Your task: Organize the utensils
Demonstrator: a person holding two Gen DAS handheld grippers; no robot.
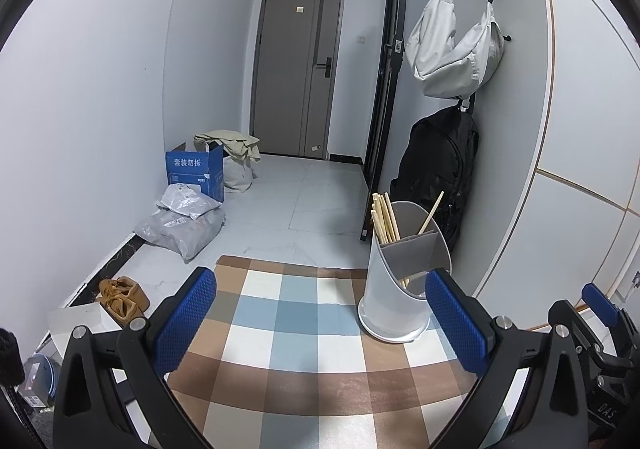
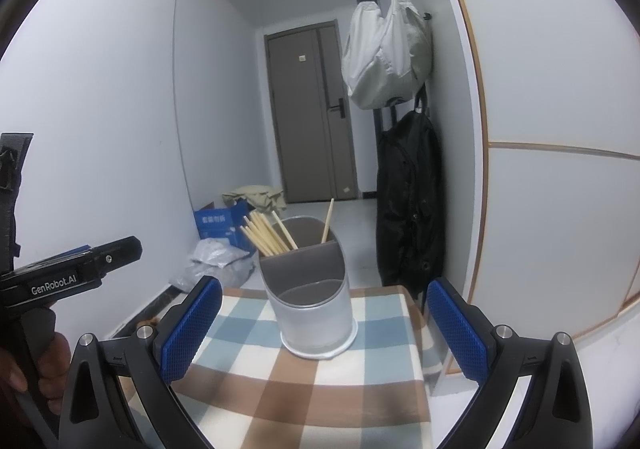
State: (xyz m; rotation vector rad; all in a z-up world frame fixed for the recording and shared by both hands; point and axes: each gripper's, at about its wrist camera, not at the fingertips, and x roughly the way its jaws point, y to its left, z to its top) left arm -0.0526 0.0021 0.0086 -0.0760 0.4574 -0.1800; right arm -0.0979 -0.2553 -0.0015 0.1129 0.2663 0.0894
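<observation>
One "GenRobot.AI"-marked hand-held gripper [image 2: 120,249]

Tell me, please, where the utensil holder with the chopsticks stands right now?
The utensil holder stands upright on the checked cloth, centred between the open right gripper fingers in the right wrist view, with the black backpack behind it to the right.

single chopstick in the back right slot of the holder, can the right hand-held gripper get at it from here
Probably yes. The right hand-held gripper is open and faces the holder; the lone chopstick sticks up above the rim, apart from the chopstick bundle.
</observation>
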